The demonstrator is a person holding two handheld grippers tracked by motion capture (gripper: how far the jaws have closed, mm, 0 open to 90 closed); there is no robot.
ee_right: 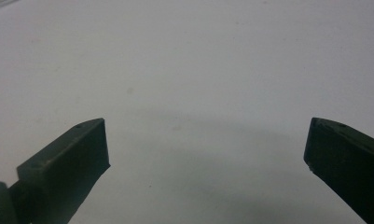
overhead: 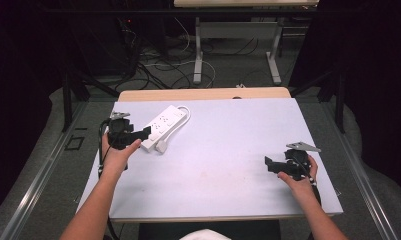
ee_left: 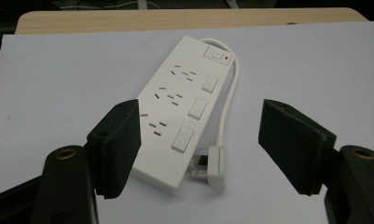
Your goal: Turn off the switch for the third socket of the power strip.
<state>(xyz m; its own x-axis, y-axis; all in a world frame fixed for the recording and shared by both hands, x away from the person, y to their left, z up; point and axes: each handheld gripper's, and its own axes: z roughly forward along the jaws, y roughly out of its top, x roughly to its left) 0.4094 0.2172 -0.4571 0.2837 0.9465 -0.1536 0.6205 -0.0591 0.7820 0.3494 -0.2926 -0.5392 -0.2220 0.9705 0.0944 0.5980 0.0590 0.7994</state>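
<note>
Jaws of the left gripper (ee_left: 199, 144) are spread wide before a white power strip (ee_left: 177, 109); the right gripper (ee_right: 207, 154) is held wide open over the table (overhead: 228, 150).

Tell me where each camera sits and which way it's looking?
High view: above the person's side, looking forward and down on the table; both forearms, left gripper and right gripper show.
Left gripper view: rides on the left gripper, looking along its open jaws at the white power strip and its plug.
Right gripper view: rides on the right gripper, looking down at bare table between open jaws.
Shared: the high and left gripper views both show the power strip.
</note>
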